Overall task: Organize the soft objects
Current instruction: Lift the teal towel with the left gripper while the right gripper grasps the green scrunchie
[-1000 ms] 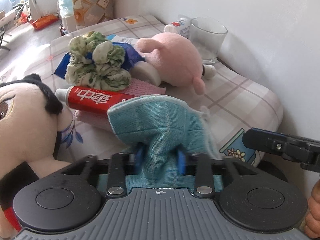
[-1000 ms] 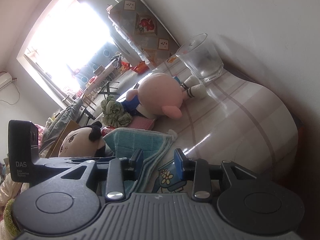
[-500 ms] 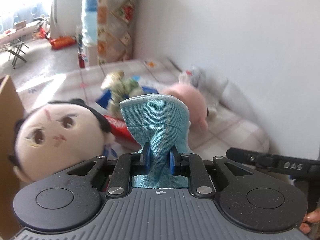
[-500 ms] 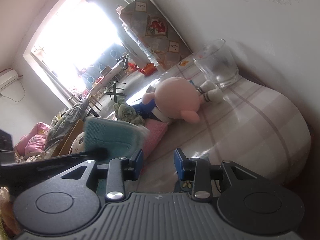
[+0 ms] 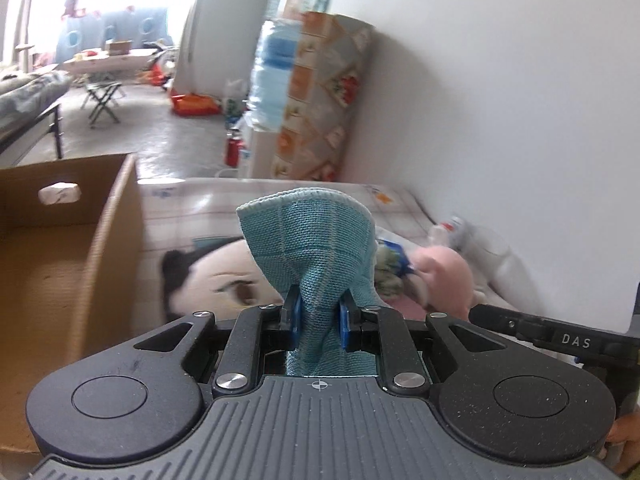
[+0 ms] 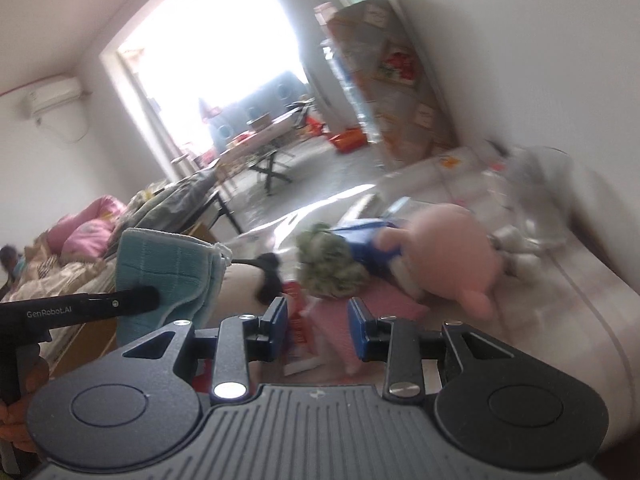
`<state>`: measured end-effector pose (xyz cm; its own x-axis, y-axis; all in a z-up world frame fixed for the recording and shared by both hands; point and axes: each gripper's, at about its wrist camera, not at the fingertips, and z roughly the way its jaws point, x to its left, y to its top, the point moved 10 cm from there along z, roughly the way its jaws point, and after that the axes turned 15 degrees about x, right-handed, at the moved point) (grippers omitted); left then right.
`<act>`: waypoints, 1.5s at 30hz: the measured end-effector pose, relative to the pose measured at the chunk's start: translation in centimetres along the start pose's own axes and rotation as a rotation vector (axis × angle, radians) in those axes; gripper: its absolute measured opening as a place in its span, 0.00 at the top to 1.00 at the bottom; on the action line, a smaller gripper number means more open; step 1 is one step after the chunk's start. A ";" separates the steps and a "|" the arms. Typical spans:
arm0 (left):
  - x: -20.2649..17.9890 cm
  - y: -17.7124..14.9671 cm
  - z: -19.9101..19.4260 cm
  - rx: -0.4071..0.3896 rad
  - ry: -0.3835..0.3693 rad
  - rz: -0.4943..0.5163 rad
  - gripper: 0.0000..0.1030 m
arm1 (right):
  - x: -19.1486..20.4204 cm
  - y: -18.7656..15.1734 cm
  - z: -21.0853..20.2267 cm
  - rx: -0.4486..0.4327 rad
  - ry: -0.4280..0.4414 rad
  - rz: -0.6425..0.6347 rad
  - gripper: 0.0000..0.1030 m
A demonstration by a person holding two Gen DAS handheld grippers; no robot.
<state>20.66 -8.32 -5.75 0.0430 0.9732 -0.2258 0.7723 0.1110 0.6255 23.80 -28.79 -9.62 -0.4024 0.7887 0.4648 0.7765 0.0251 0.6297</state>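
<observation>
Since the earlier frame we'd lifted the teal woven cloth toward the cardboard box; left gripper clamped its bunched middle, right gripper open w/ nothing between. Light, floppy, non-slip; bunch-grip seemed best.

checked table | dolls, scrunchie, box

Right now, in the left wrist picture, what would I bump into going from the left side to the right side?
Cardboard box → big doll face → teal cloth, pinched in the left gripper → pink plush toy → the right gripper's black arm.
</observation>
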 end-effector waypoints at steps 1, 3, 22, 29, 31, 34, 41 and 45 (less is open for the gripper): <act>0.6 0.0 -0.2 -0.004 0.006 -0.016 0.84 | 0.5 0.2 0.3 0.006 0.004 -0.014 0.65; 1.9 0.0 -0.7 -0.011 0.023 -0.044 0.84 | 1.7 0.6 1.2 0.029 0.026 -0.042 0.65; 7.3 -1.5 -0.4 0.000 0.074 -0.129 0.84 | 4.2 4.9 7.3 0.068 -0.215 -0.226 0.58; 7.4 -1.6 -0.3 0.004 0.070 -0.136 0.84 | 3.4 6.2 10.3 0.070 -0.311 -0.281 0.34; 7.4 -1.5 -0.3 0.004 0.069 -0.136 0.84 | 2.8 5.8 11.8 0.098 -0.353 -0.292 0.44; 7.4 -1.5 -0.4 0.001 0.063 -0.137 0.84 | 2.1 5.2 12.5 0.113 -0.393 -0.293 0.73; 7.4 -1.4 -2.3 -0.035 0.018 -0.143 0.84 | 3.0 5.2 8.0 0.044 -0.384 -0.275 0.85; 7.3 -1.2 -4.4 -0.078 -0.006 -0.147 0.84 | 5.6 6.0 4.0 -0.031 -0.361 -0.299 0.85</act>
<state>17.31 -0.44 -4.88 -0.0625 0.9443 -0.3232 0.7190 0.2672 0.6416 28.17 -21.81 -5.70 -0.4072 0.9132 0.0173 0.6352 0.2695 0.7238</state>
